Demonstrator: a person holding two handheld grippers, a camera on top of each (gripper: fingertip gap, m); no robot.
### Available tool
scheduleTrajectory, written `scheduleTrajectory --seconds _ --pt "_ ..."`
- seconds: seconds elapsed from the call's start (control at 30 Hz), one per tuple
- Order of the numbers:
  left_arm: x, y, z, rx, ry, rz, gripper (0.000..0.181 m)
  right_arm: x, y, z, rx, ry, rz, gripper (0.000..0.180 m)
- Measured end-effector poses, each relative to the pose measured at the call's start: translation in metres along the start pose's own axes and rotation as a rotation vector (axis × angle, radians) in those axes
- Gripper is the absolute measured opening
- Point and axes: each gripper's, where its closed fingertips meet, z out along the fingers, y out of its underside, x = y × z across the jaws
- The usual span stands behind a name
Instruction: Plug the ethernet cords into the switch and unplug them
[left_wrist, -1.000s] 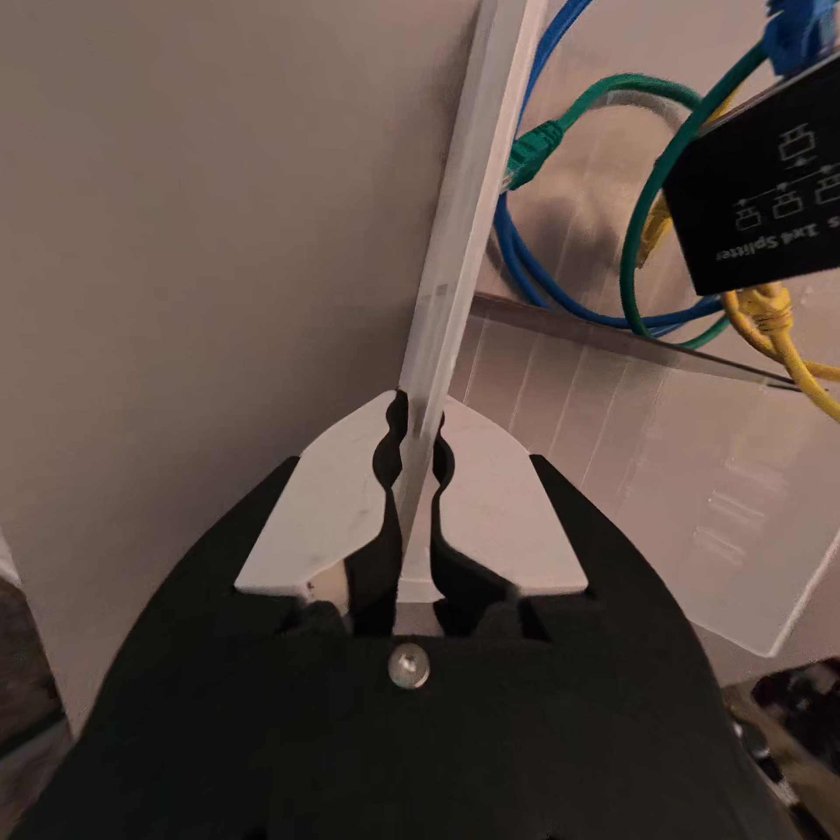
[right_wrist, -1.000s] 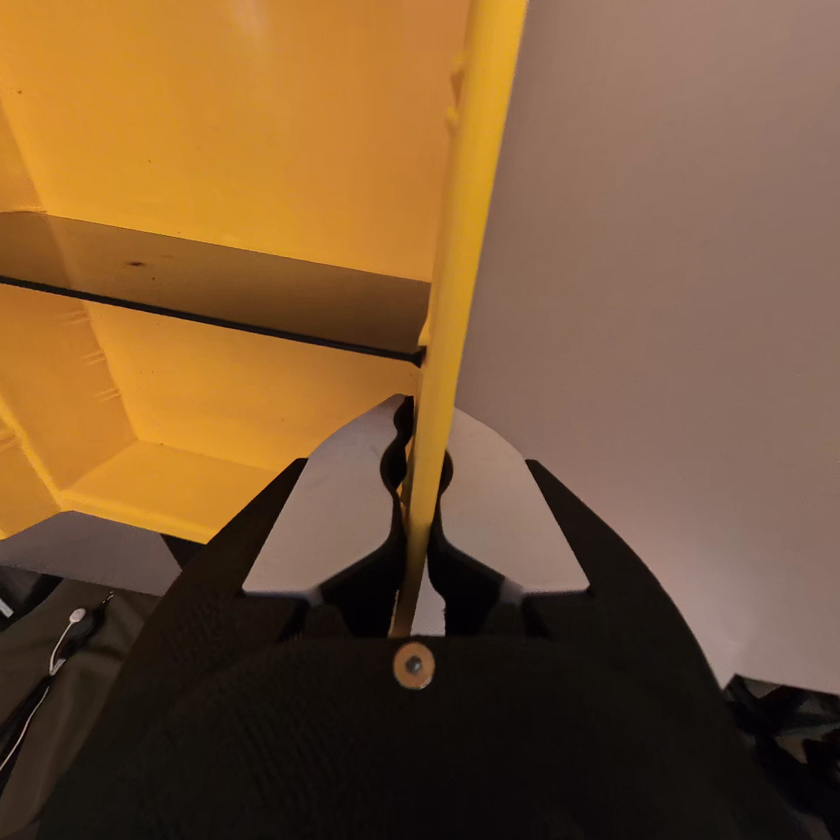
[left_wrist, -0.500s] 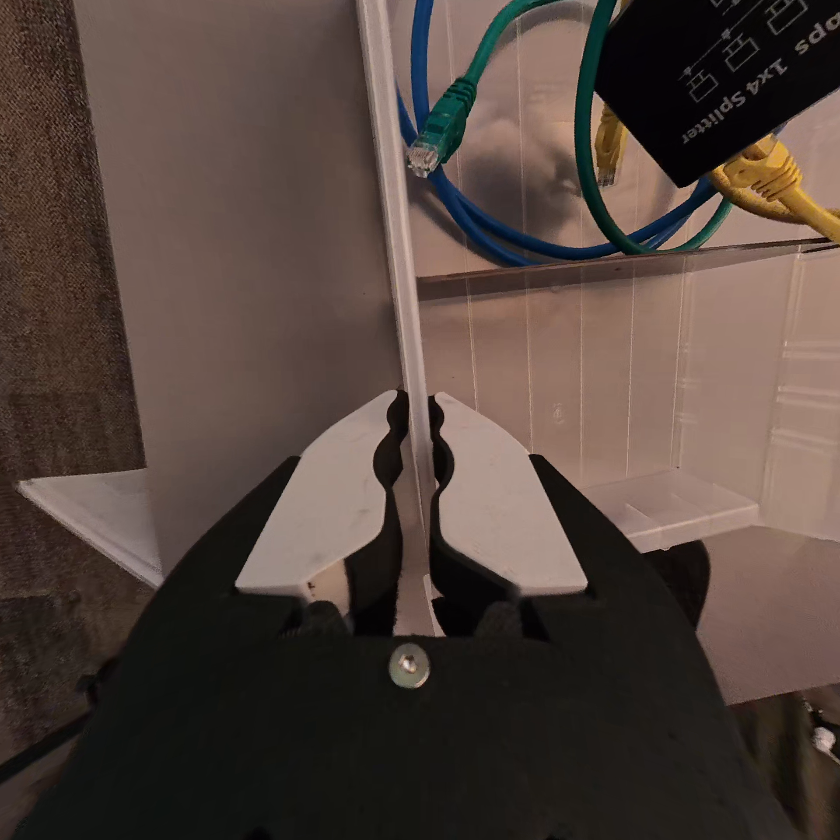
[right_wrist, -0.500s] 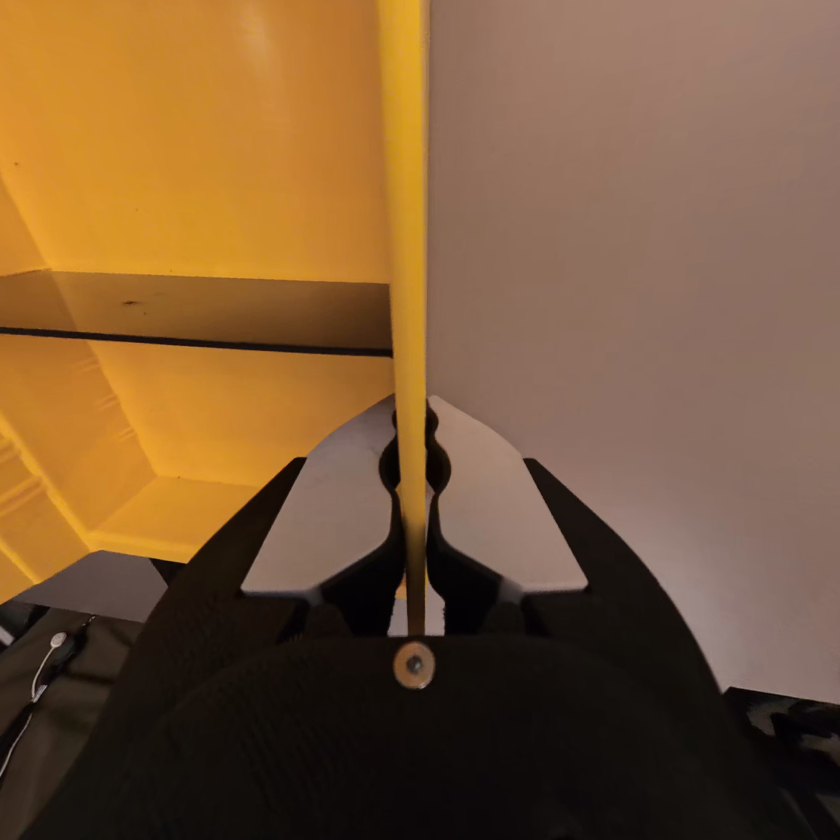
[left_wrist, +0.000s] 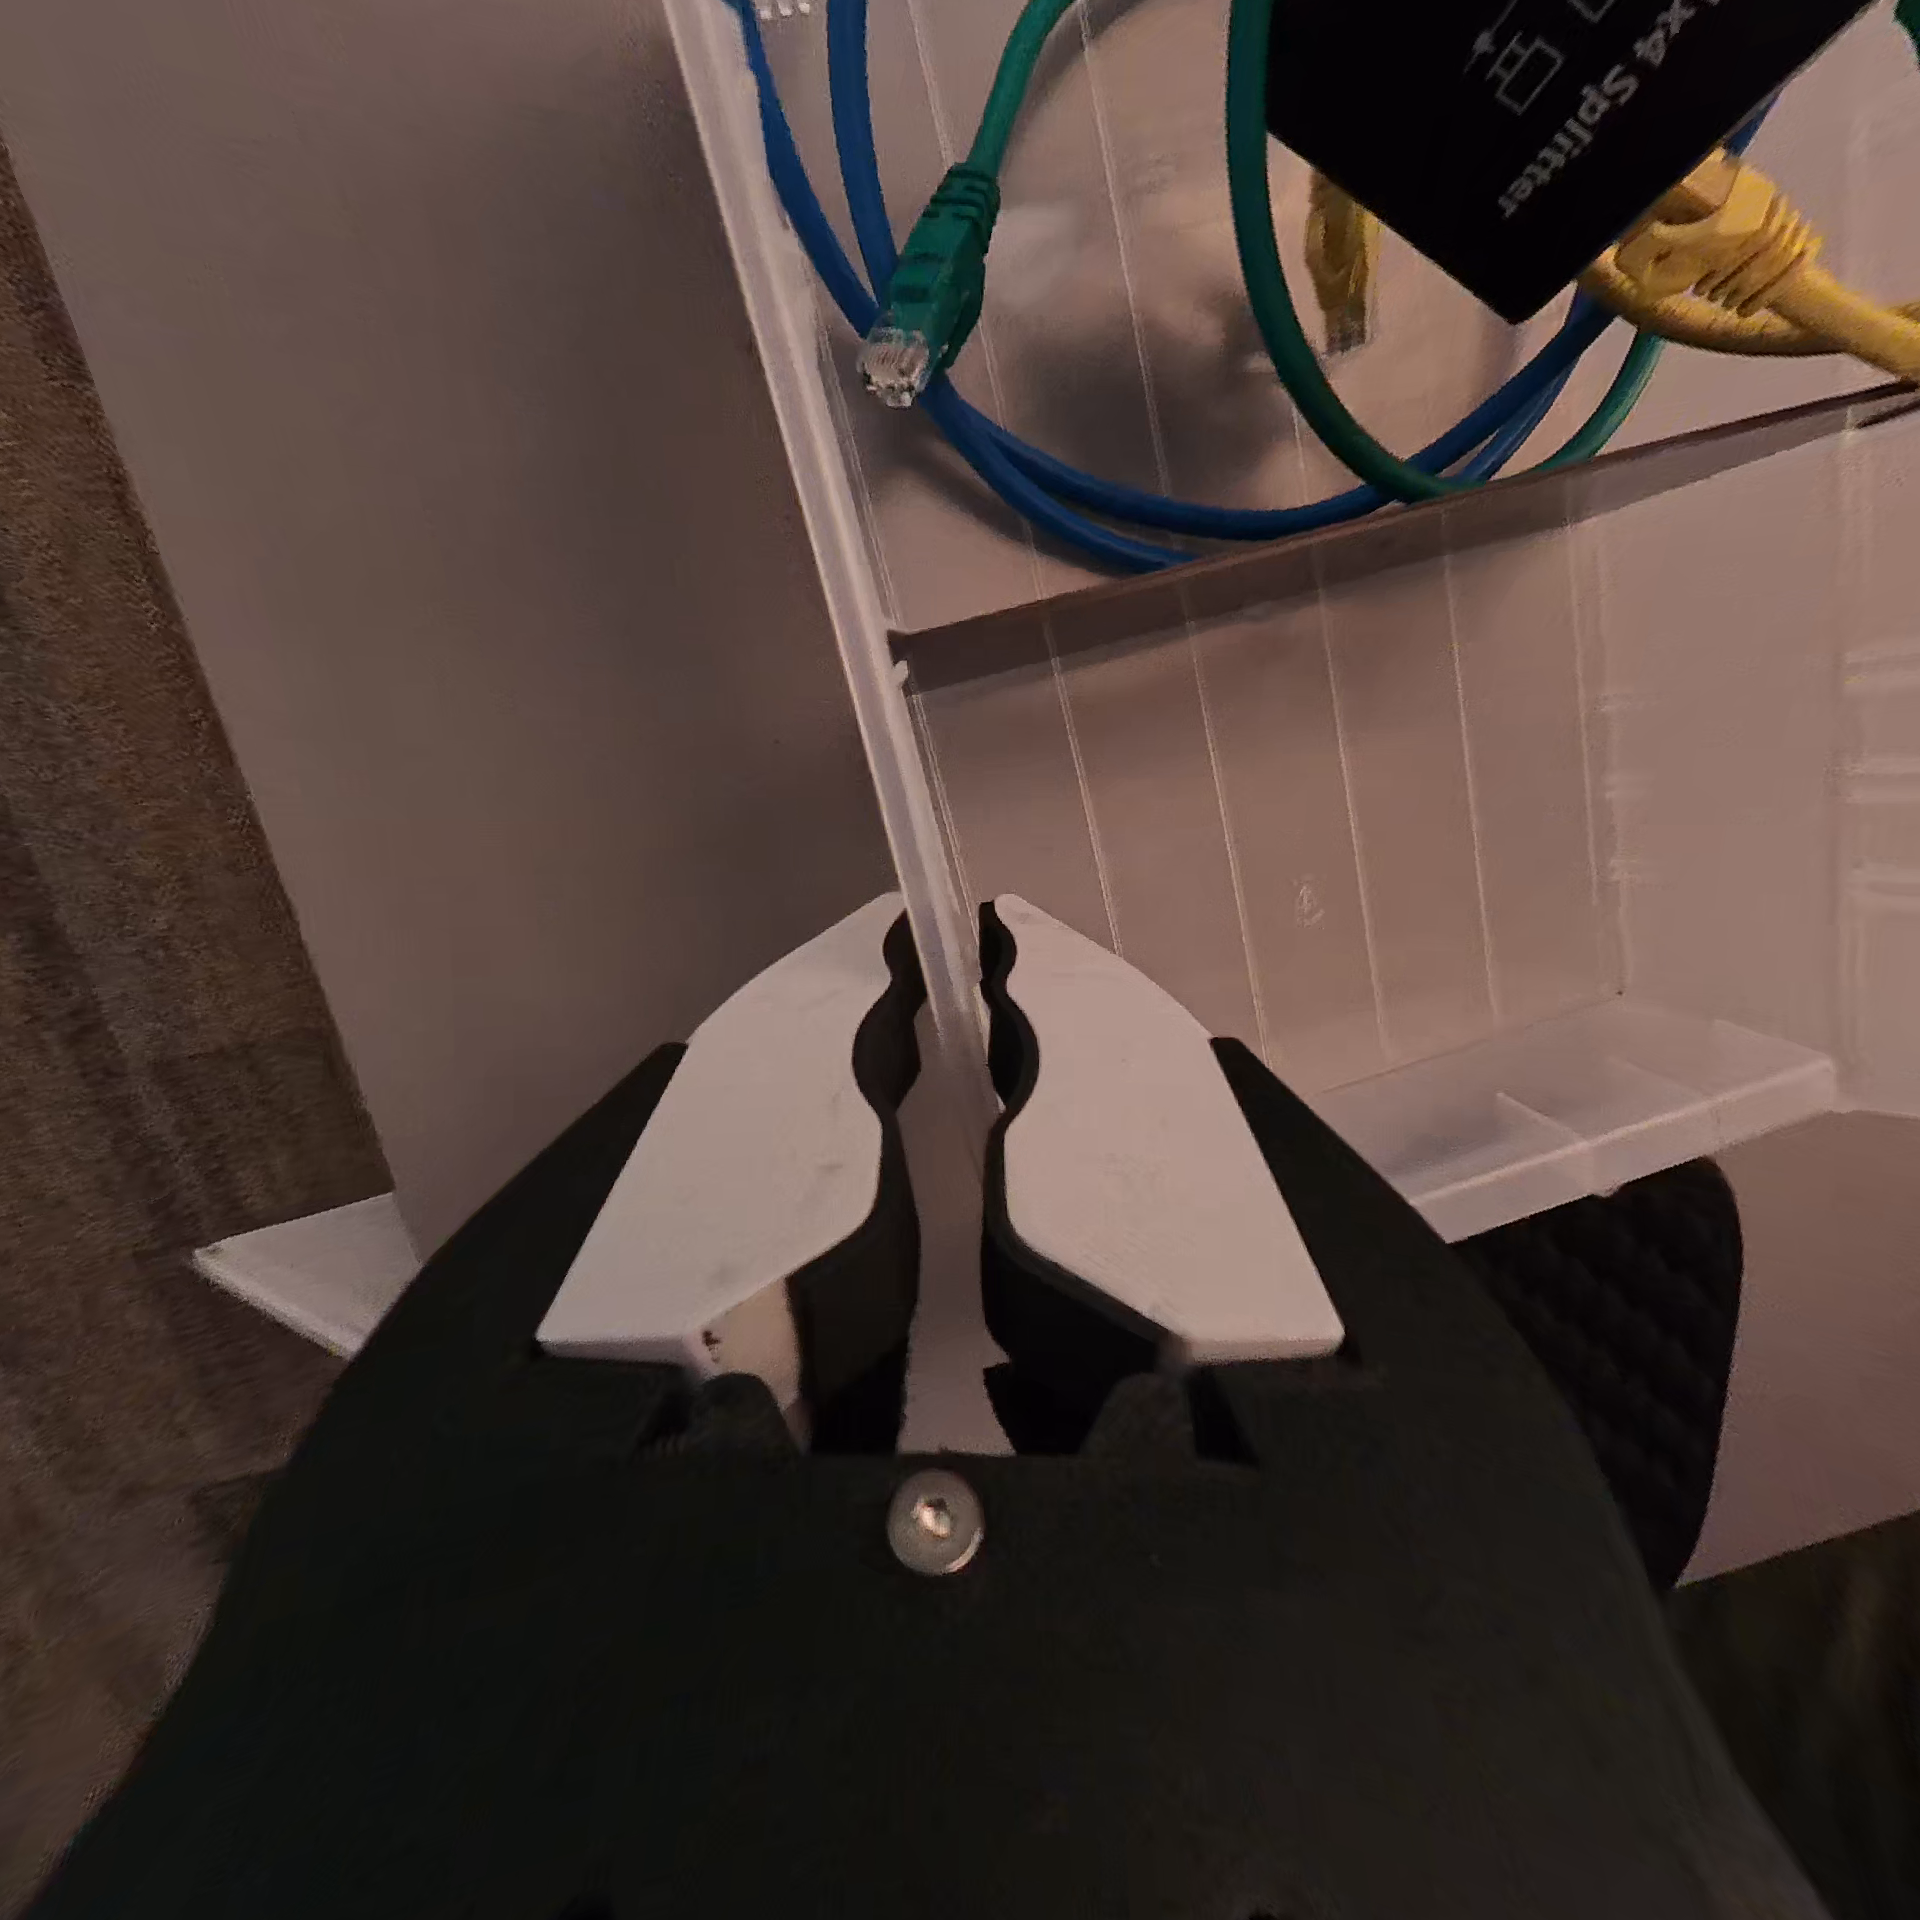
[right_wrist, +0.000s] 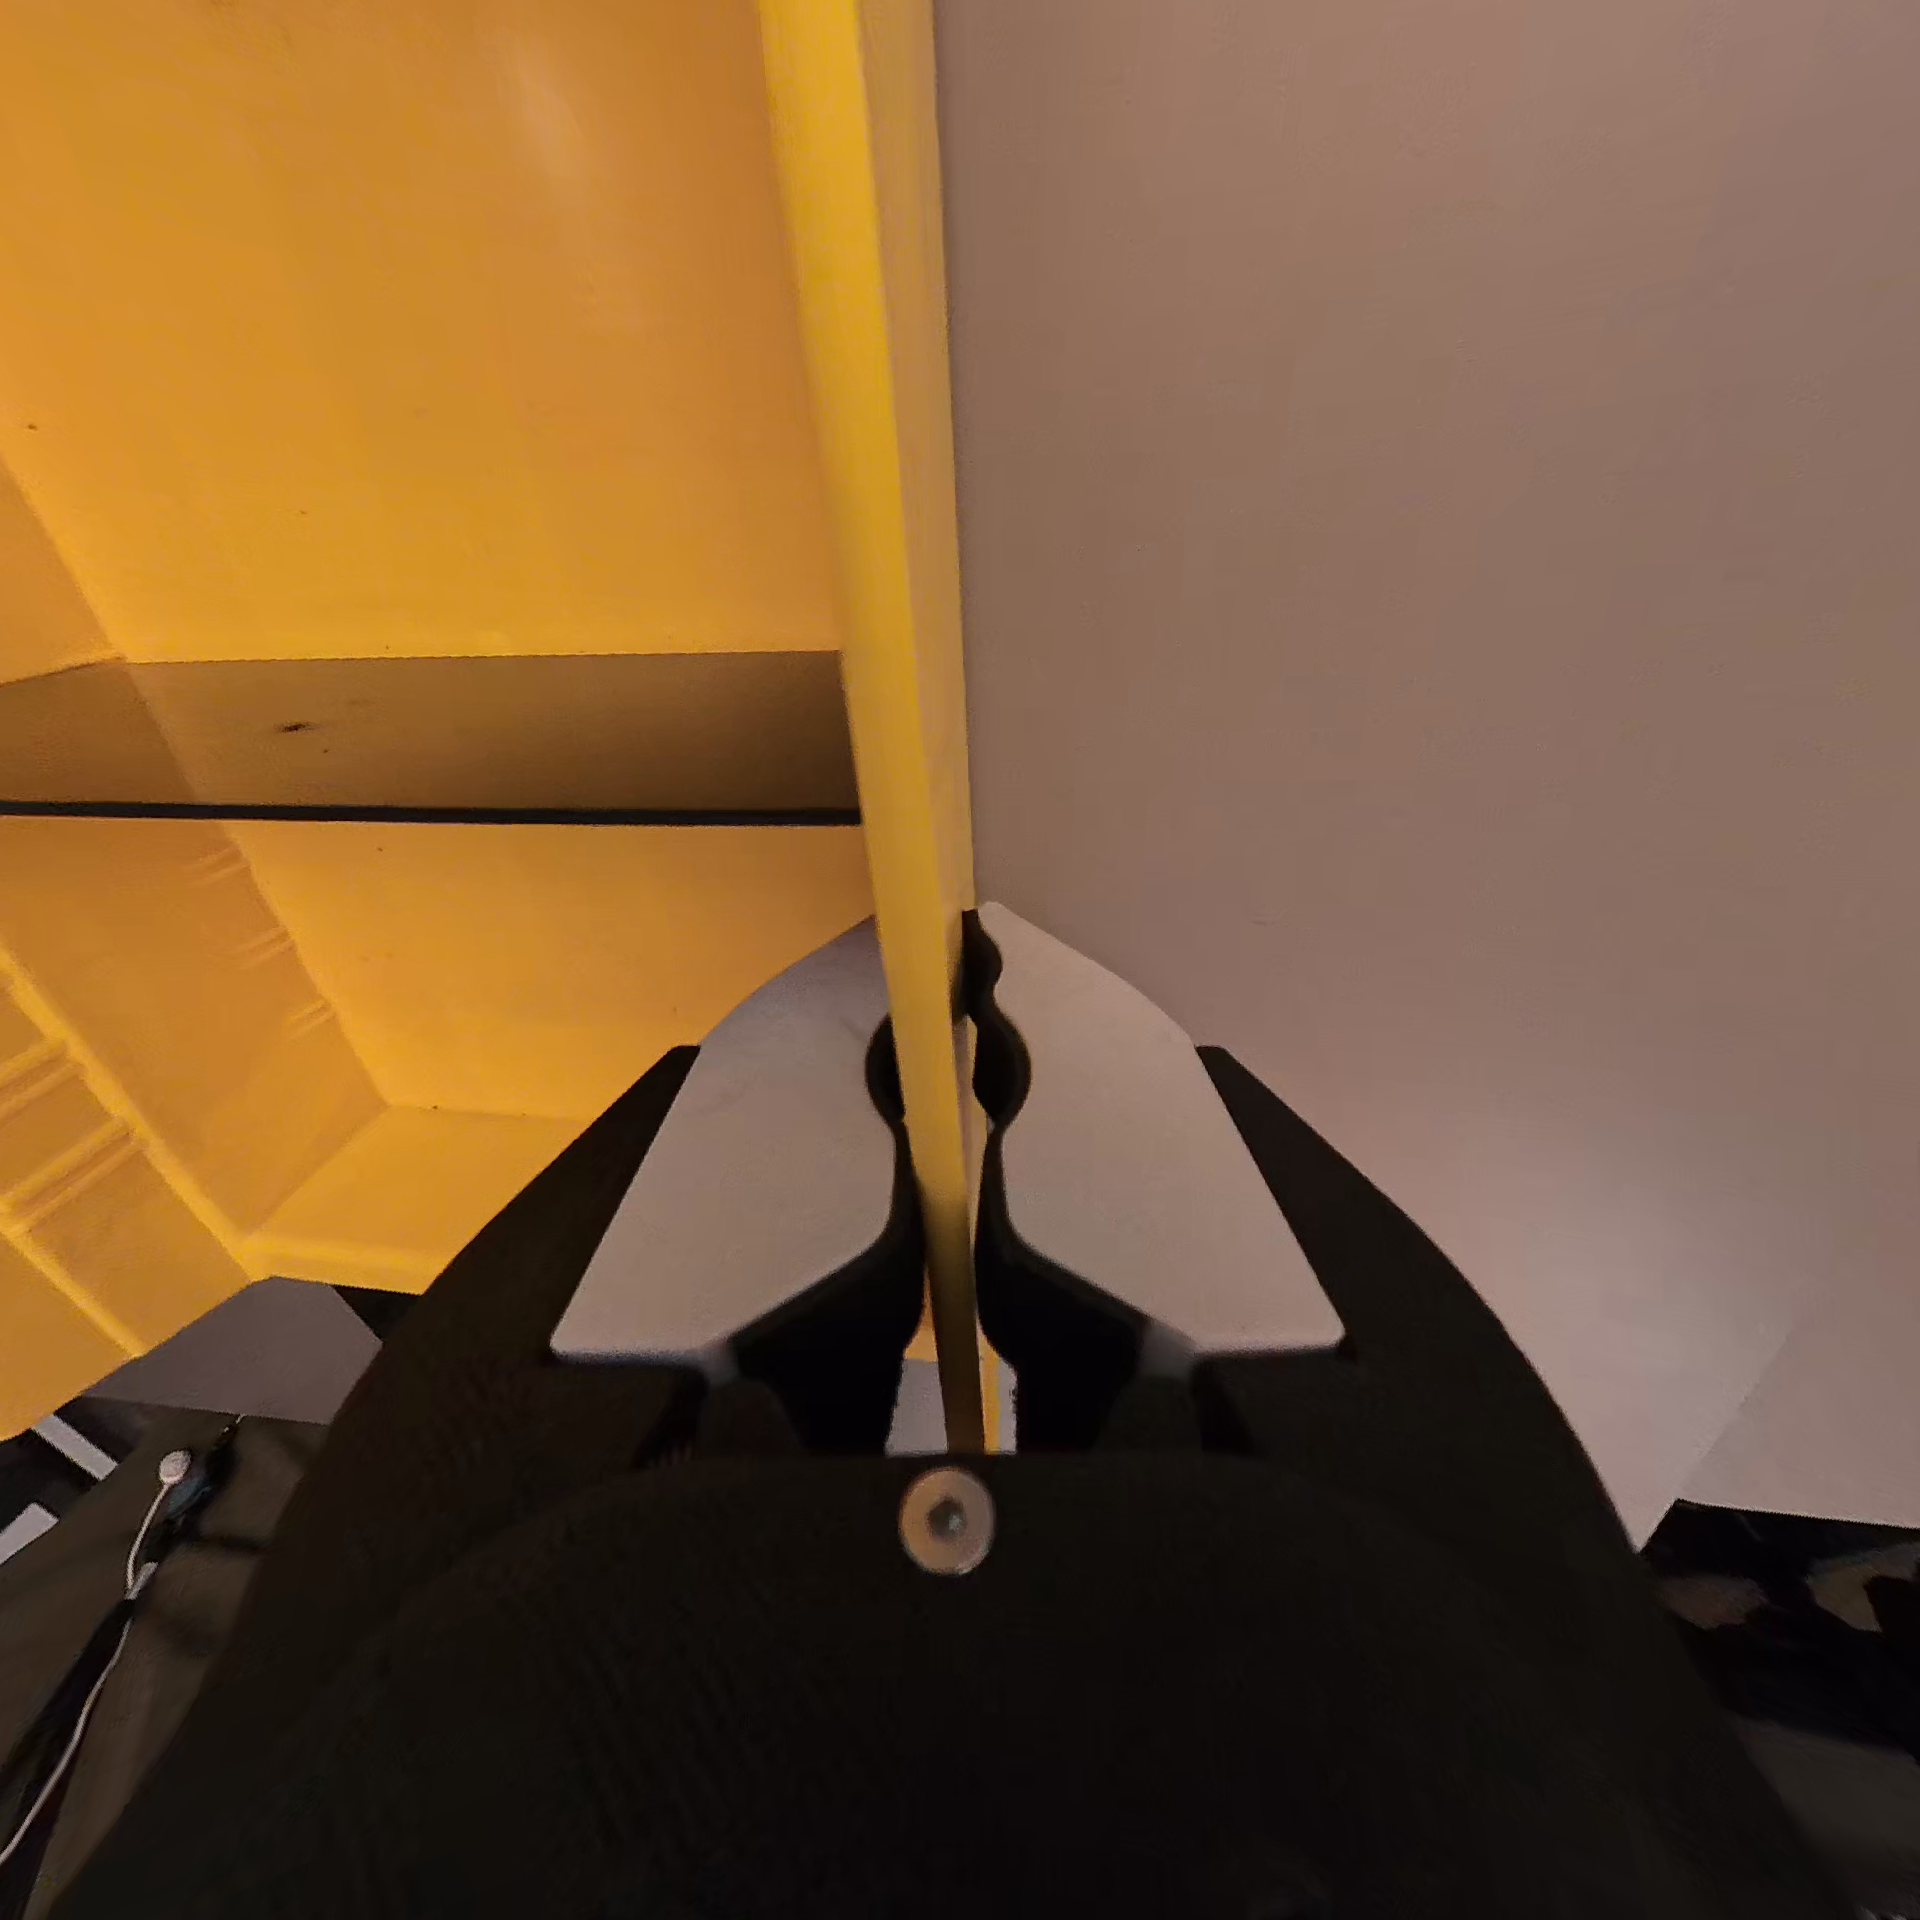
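My left gripper is shut on the upright edge of a clear plastic bin. Inside the bin, at the top of the left wrist view, lies a black switch with yellow cords at its lower end. A loose green plug hangs by the bin wall, with a blue cord looped under it and a green cord beside it. My right gripper is shut on the thin edge of a yellow bin. No cords or switch show in the right wrist view.
A pale flat surface lies left of the clear bin and right of the yellow bin. Brown fabric fills the far left. A black textured object sits under the clear bin. A white earphone cable lies at lower left. Tip to tip, the grippers are about 90 cm apart. It is some 15 cm from my left tips to the loose green plug.
Both views have swung: the clear wall leaned right and now leans left, and the switch and cords shifted up and right. The yellow wall tilted the same way. My left jaws stand slightly wider.
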Motion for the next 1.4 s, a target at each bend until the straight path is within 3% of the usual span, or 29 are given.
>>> scheduleTrajectory --seconds 0.3,0.4,0.5,0.57,0.63,0.7,0.77,0.83,0.87,0.9,1.03,1.13,1.27,1.4 --pt "-0.016 0.004 -0.007 0.060 -0.048 -0.051 0.007 -0.005 -0.010 0.000 0.076 -0.001 -0.015 0.006" --pt "-0.021 -0.010 -0.045 0.214 0.055 -0.152 0.031 -0.007 -0.017 -0.023 0.250 -0.069 -0.030 0.014" --pt "-0.022 -0.043 -0.137 0.415 0.075 -0.150 0.030 0.000 -0.022 -0.096 0.438 -0.040 -0.033 0.024" --pt "0.006 -0.079 -0.213 0.593 0.058 -0.048 0.030 -0.013 -0.034 -0.178 0.659 0.016 -0.065 0.031" --pt "0.066 -0.117 -0.278 0.762 0.099 0.081 0.029 -0.056 -0.045 -0.273 0.950 0.048 -0.134 0.045" --pt "0.143 -0.147 -0.310 0.888 0.153 0.216 0.045 -0.120 -0.047 -0.354 1.252 0.108 -0.233 0.069" --pt "0.216 -0.170 -0.299 0.933 0.144 0.313 0.066 -0.198 -0.042 -0.386 1.411 0.158 -0.361 0.084" --pt "0.269 -0.186 -0.245 0.869 0.051 0.344 0.110 -0.272 -0.042 -0.368 1.449 0.163 -0.475 0.094" --pt "0.293 -0.189 -0.210 0.822 0.019 0.353 0.126 -0.305 -0.044 -0.342 1.437 0.152 -0.529 0.097" --pt "0.313 -0.189 -0.173 0.782 0.002 0.353 0.130 -0.331 -0.046 -0.308 1.400 0.145 -0.570 0.101" --pt "0.349 -0.164 -0.035 0.688 0.007 0.189 0.136 -0.377 -0.055 -0.144 1.182 0.126 -0.580 0.111" --pt "0.335 -0.134 0.039 0.610 -0.130 0.150 0.139 -0.376 -0.053 -0.051 1.074 0.132 -0.507 0.114" --pt "0.322 -0.103 0.091 0.535 -0.191 0.073 0.143 -0.375 -0.046 0.027 0.934 0.126 -0.430 0.120" --pt "0.313 -0.083 0.131 0.424 -0.203 0.027 0.145 -0.377 -0.045 0.068 0.851 0.133 -0.355 0.125"
